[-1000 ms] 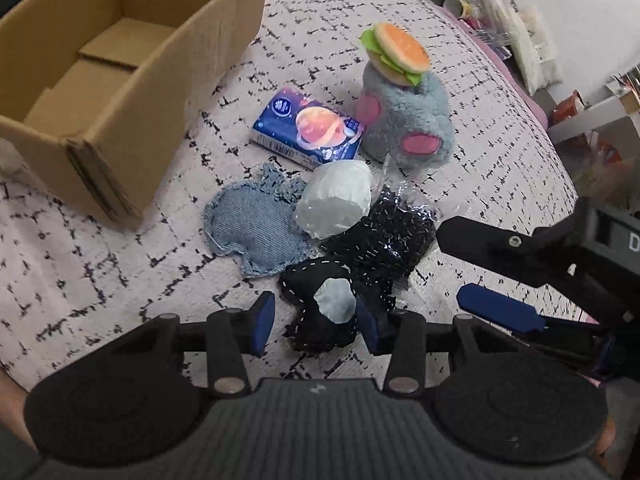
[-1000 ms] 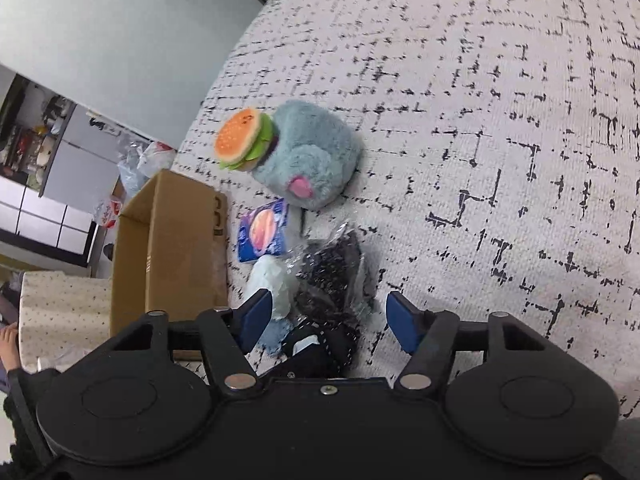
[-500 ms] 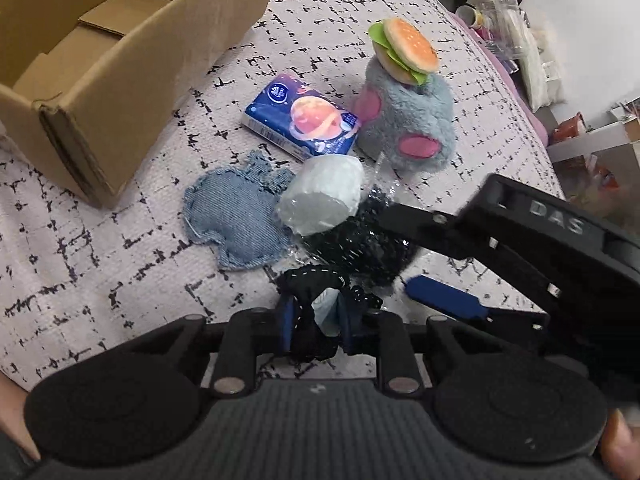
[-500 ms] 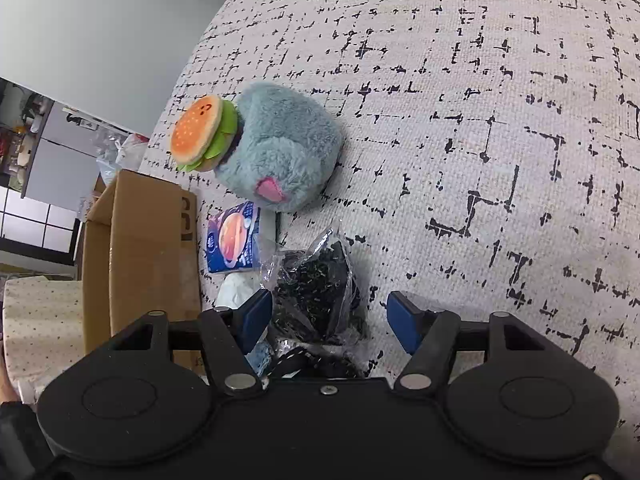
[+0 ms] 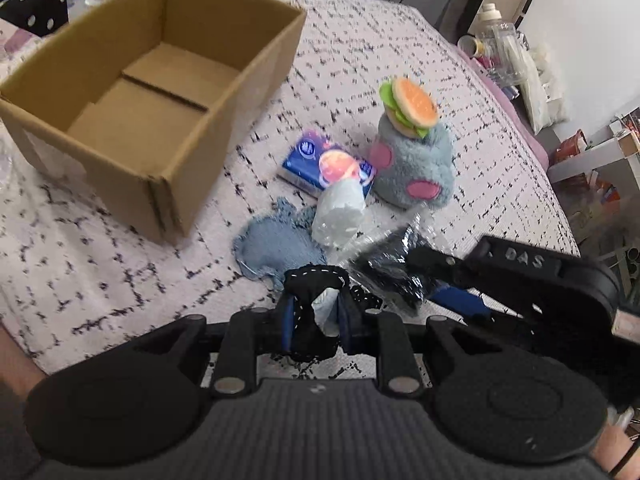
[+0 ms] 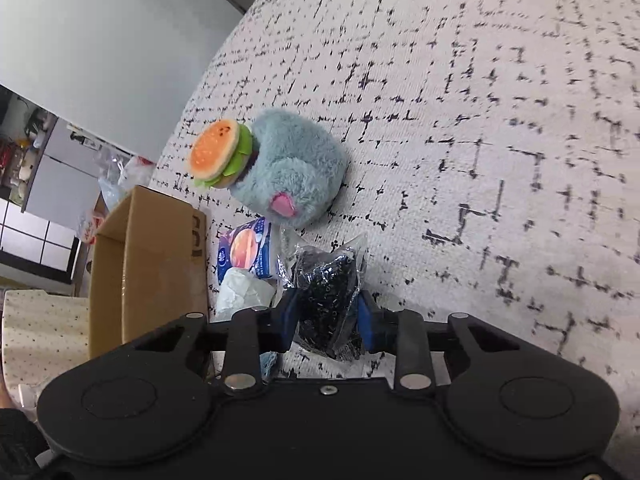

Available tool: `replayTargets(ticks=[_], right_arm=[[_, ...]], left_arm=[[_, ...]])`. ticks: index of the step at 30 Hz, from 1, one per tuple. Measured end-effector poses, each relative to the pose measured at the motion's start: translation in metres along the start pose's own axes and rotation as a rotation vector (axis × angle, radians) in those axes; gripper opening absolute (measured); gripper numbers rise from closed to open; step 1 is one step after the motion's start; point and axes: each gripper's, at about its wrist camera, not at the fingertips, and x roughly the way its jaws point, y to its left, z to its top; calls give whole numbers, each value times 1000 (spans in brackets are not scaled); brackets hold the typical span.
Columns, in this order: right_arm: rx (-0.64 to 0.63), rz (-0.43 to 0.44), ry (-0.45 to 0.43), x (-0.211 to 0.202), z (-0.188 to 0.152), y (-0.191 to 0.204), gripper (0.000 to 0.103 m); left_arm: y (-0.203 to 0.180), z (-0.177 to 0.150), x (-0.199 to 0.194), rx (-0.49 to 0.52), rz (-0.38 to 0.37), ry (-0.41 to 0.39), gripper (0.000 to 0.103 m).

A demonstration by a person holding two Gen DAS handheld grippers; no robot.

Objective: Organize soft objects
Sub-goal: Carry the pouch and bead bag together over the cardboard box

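The left tongs (image 5: 313, 322) are clamped on a small black pouch with white stitching (image 5: 314, 280), a pale wad showing at its middle. The right tongs (image 6: 326, 316) are closed around a clear bag of black material (image 6: 328, 280) — its crinkly film bulges between the blue pads.

The cardboard box (image 5: 160, 92) stands open and empty ahead and to the left of the left tongs, its long axis running away toward the upper right. So the left hand is the nearer one to it, and its pouch looks likely to go in first.

On the patterned bed cover (image 6: 500, 120) lie a blue denim patch (image 5: 276, 246), a white roll (image 5: 340, 212), a tissue pack (image 5: 326, 166) and a grey plush with a burger (image 5: 414, 160) — all close together, right of the box.
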Motion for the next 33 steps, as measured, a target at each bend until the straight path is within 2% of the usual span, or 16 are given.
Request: replayTargets(ticks=[13,17,24,33], right_arm=[[-34,5,-167,-50,-20,8,31],[-48,29,-175,-60,-24,15,31],[-95,21,-215,-84,-33,33,31],[-86,44,-264,-107,-40,48,31]], left_arm=[[-1,-2,-57,29,-30,-120,21],[1,-3,-74,47,-30,-153,21],[3,-3,-97,84,-36,-201,21],[4,3,-121,116,-54,-251,21]])
